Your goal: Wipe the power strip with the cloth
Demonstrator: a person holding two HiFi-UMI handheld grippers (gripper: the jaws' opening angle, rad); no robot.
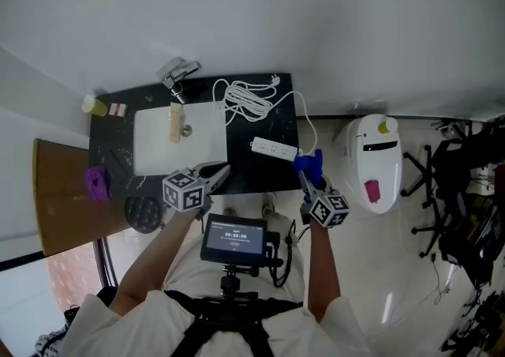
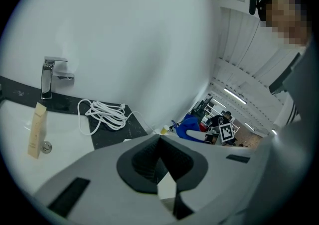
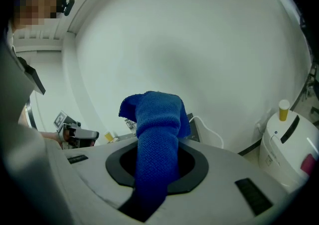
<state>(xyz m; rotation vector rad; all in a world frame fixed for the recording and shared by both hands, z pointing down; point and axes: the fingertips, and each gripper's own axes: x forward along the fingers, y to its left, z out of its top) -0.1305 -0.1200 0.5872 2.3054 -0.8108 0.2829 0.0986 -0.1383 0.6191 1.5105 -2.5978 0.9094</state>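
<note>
While the right claw [image 3: 157,165] is clenched on the blue cloth [image 3: 157,119], which stands bunched in a narrow wad, it hangs just off the front right corner of the worktop [image 1: 254,175] and near the power strip [image 1: 274,148] but not touching it. The left claw [image 2: 159,165] is closed on nothing by the sink [image 1: 154,152], apart from the strip. Judged risks: the strip is unsteadied and may slide toward the worktop's edge under a wipe. The small wad may let bare jaw tips scrape the sockets. The coiled cord [image 1: 246,100] behind could snag and drag.
</note>
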